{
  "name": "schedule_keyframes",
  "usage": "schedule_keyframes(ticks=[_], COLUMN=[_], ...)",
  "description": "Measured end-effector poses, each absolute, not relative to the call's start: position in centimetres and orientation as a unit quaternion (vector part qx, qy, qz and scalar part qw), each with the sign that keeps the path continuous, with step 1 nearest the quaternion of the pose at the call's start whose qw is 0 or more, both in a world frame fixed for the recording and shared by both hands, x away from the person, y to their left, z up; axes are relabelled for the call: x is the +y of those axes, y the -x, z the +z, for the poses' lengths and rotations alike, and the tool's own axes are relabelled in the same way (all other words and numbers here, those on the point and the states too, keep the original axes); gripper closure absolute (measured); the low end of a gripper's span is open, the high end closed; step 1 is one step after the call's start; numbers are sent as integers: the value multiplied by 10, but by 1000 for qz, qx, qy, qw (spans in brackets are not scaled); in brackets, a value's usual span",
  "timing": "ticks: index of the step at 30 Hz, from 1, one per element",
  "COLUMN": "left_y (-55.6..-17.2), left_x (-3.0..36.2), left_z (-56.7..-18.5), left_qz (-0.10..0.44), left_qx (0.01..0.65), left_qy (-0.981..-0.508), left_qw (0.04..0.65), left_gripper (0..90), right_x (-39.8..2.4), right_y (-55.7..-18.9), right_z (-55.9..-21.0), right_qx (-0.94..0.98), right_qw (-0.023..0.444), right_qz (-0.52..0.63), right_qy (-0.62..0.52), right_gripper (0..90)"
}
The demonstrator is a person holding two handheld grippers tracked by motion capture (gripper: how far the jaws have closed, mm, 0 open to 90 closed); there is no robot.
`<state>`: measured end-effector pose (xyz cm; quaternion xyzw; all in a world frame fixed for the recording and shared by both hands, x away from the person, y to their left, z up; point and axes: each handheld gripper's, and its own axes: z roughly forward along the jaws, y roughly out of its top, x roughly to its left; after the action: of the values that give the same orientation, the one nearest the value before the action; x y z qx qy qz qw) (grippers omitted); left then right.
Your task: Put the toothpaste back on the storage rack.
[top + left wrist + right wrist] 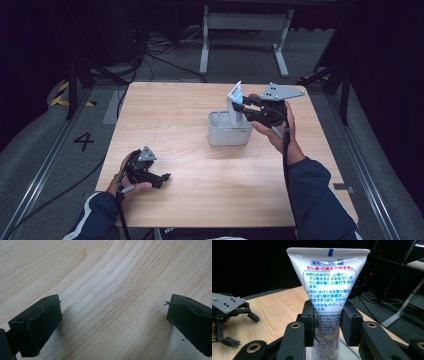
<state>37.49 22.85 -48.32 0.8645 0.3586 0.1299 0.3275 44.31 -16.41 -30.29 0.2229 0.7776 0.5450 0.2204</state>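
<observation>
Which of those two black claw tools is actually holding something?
The right gripper, clamped on the white toothpaste tube above the grey holder. The left gripper rests open.

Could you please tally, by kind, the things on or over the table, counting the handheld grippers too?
Toothpaste tubes: 1, the white tube clamped by the right gripper.
Holders: 1, the pale grey holder.
Grippers: 2, counting the left gripper, open over the table.
Total: 4
</observation>
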Motion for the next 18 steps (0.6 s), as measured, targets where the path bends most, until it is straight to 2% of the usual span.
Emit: schedule_keyframes(ticks=[18], left_y=[-375], left_x=[228], left_z=[-483], left_qz=[130], left_qx=[359], left_qy=[-864], left_qw=[328], left_gripper=[2], right_x=[-158], right_y=[-469], right_z=[-326], right_qx=[785], right_qw=[215], right_qz=[528], right_qy=[-242], right_gripper=[679])
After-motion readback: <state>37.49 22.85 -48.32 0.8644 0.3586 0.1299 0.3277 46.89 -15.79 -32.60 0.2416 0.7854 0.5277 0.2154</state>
